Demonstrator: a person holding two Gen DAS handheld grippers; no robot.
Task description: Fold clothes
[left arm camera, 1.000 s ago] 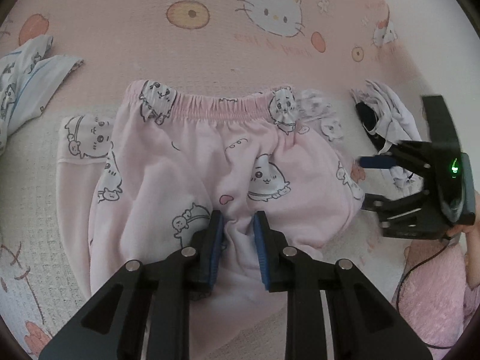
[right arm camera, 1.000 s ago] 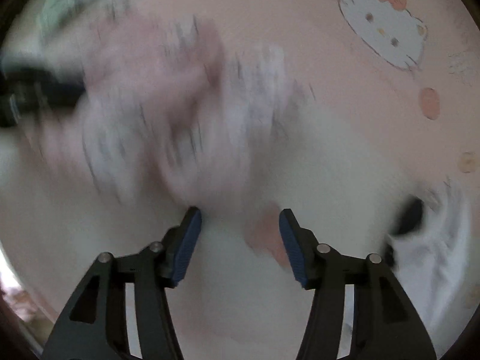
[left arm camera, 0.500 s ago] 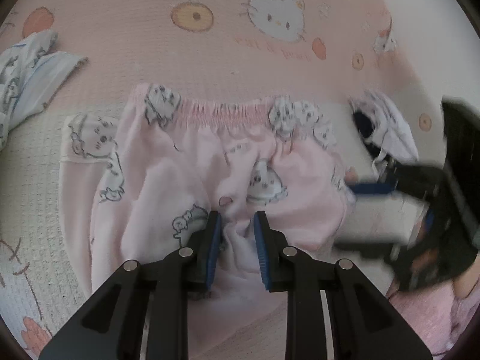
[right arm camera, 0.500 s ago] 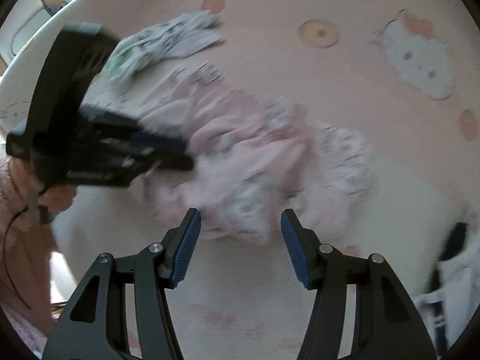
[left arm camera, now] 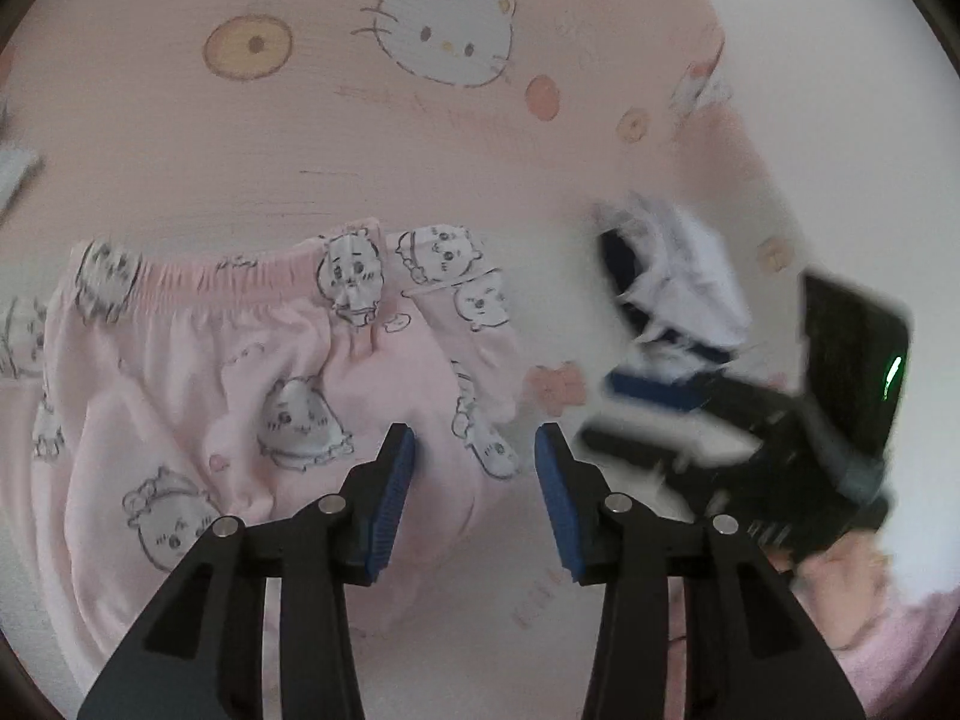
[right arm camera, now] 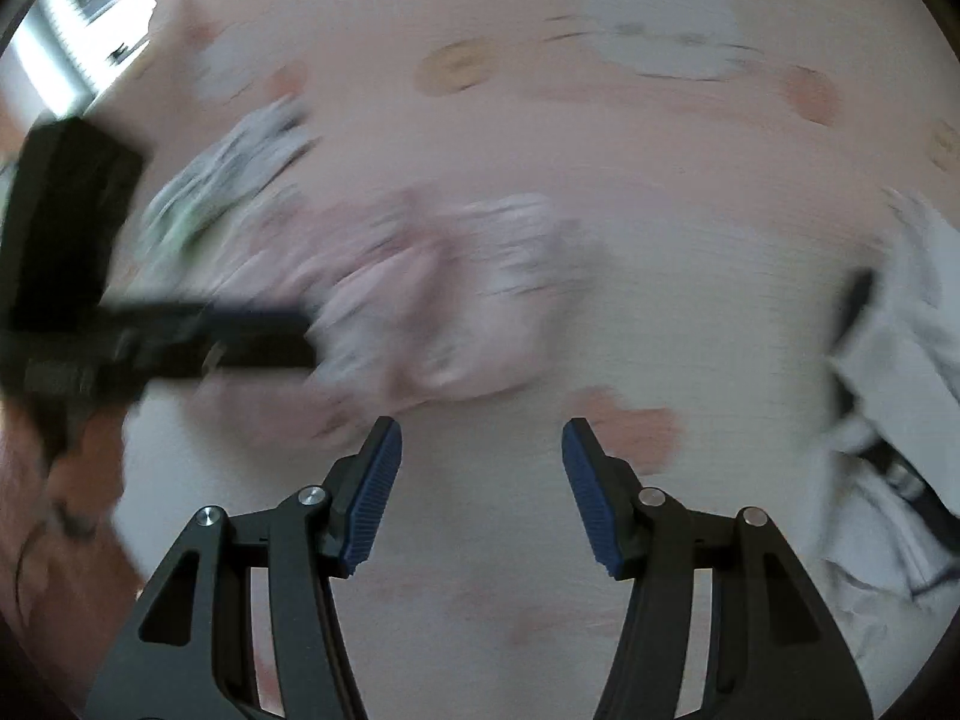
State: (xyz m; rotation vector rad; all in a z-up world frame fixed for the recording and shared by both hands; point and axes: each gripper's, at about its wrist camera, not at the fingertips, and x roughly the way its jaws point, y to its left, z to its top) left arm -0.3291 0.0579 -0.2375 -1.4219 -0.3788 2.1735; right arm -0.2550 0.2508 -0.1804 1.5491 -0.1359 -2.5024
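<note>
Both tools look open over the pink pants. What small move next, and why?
Probably bring the left tool down on the pink pants near the crumpled right leg edge and close. Its jaws stand open and empty over bunched fabric; the right tool is open above the bare bedsheet.

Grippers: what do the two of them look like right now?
Both are black, angular two-finger frames with silver pivot screws and ribbed blue pads. The left gripper and right gripper match. In the left view, the right one's body carries a lit green light. A fuzzy pink sleeve shows below it.
</note>
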